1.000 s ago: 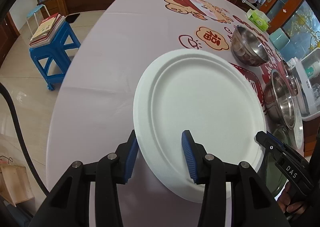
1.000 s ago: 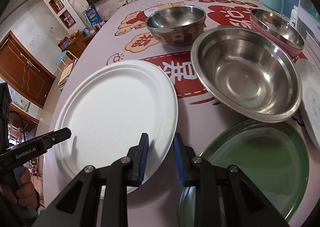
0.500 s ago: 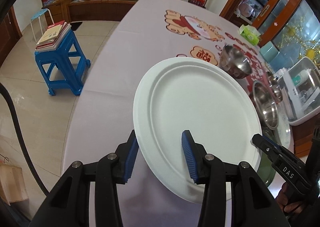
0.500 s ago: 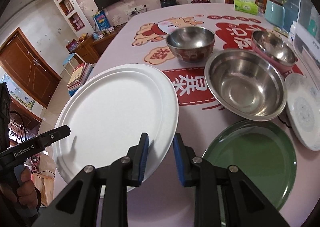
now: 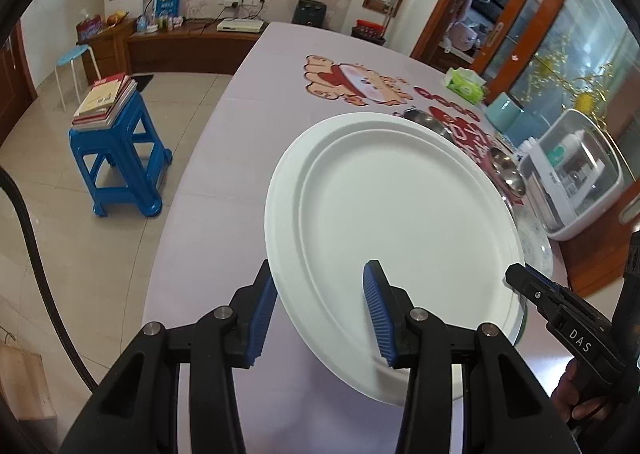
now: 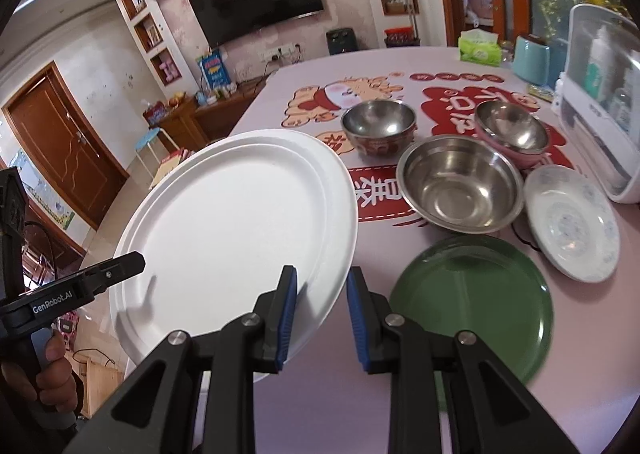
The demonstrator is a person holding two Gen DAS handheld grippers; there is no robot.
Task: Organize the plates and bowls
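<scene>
A white plate (image 6: pixel 236 222) is raised and tilted beside a green plate (image 6: pixel 476 302), steel bowls (image 6: pixel 460 186) behind.

White plate (image 6: pixel 240 222) matt; bowls (image 6: pixel 460 190) shiny metal; green plate (image 6: pixel 472 302) glossy.

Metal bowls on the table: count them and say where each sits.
3. The small bowl stands farthest back, the pink-sided bowl to its right, and the large wide bowl nearer, between the white plate and the patterned plate. Others may be hidden.

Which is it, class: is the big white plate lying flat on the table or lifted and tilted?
Lifted and tilted: white plate hangs above the table.
</scene>
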